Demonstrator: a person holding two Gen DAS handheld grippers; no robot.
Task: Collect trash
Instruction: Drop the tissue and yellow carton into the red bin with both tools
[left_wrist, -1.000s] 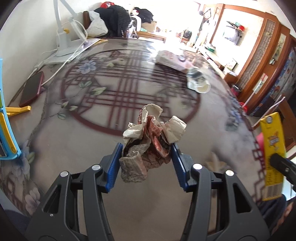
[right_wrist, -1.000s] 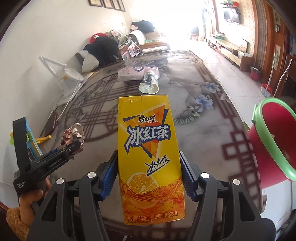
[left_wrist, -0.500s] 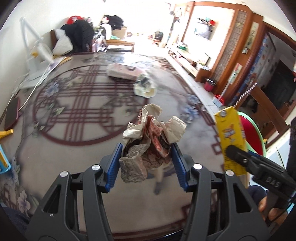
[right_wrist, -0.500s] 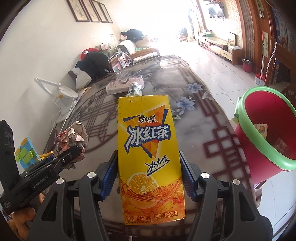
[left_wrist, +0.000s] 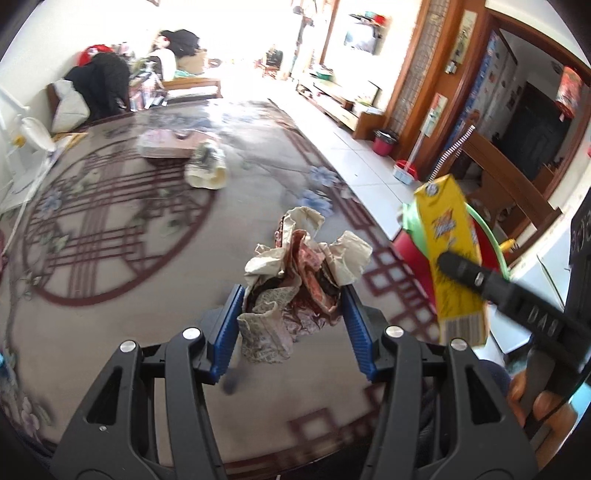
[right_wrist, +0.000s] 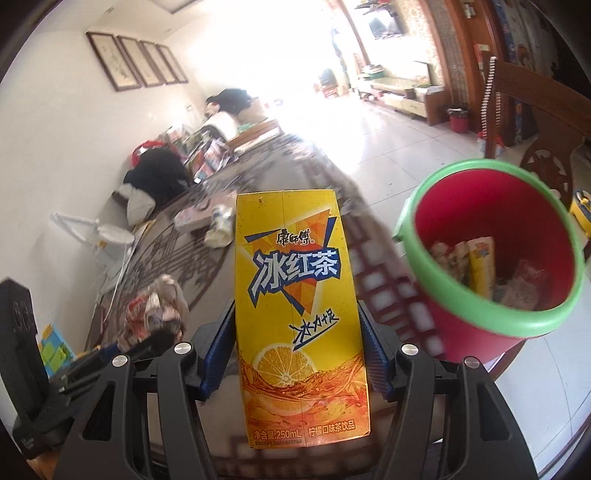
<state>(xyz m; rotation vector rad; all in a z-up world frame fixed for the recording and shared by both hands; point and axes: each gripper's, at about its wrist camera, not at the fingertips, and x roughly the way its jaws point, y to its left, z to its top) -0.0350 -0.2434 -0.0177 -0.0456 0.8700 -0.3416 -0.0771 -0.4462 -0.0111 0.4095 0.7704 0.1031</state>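
Two pieces of trash are in your grip, so you are on the carrying step, with the drop to come. Your left gripper (left_wrist: 293, 317) is clamped on the crumpled wrapper (left_wrist: 299, 273), which sits at centre frame in the left wrist view, lifted clear of the patterned table (left_wrist: 110, 258). Your right gripper (right_wrist: 297, 347) pinches the yellow tea carton (right_wrist: 295, 314) by its lower half, upright in the middle of the right wrist view. The red bin (right_wrist: 495, 251) with the green rim stands at the right of that frame, beyond the table edge and just beside the carton, with some trash already lying inside.

Next you likely need to bring each item over the bin's mouth before letting go; the carton looks nearer. A flattened cup (left_wrist: 207, 166) and a pink packet (left_wrist: 166, 144) remain on the table, upper left of the left wrist view.
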